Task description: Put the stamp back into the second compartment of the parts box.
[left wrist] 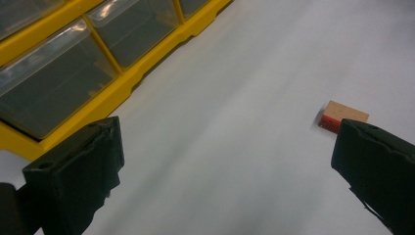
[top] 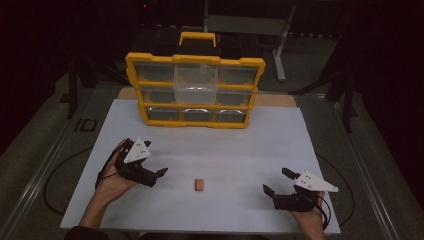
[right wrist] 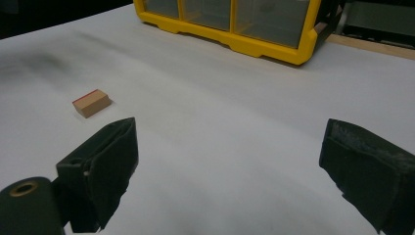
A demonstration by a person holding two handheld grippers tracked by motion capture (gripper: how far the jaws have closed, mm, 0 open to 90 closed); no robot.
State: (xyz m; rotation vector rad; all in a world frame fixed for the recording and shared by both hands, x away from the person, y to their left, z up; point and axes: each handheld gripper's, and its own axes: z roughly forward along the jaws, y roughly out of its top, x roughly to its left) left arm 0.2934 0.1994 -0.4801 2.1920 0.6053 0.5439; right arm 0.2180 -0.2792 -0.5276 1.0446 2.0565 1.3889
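A small tan wooden block (top: 199, 185) with a red edge lies on the white table sheet (top: 225, 150), near the front middle. My left gripper (top: 157, 177) is open just left of it, held in a hand. In the left gripper view the block (left wrist: 342, 116) lies just beyond the right jaw, with nothing between the jaws of the gripper (left wrist: 225, 161). My right gripper (top: 276, 180) is open at the front right, well apart from the block. Its own view shows the block (right wrist: 91, 103) far off to the left and the gripper (right wrist: 230, 156) empty.
A yellow organiser case (top: 195, 90) with clear drawers stands upright at the back of the sheet; its top middle drawer (top: 195, 82) sticks out. The case also appears in the gripper views (left wrist: 98, 63) (right wrist: 235, 24). A wooden strip (top: 280, 100) lies behind it.
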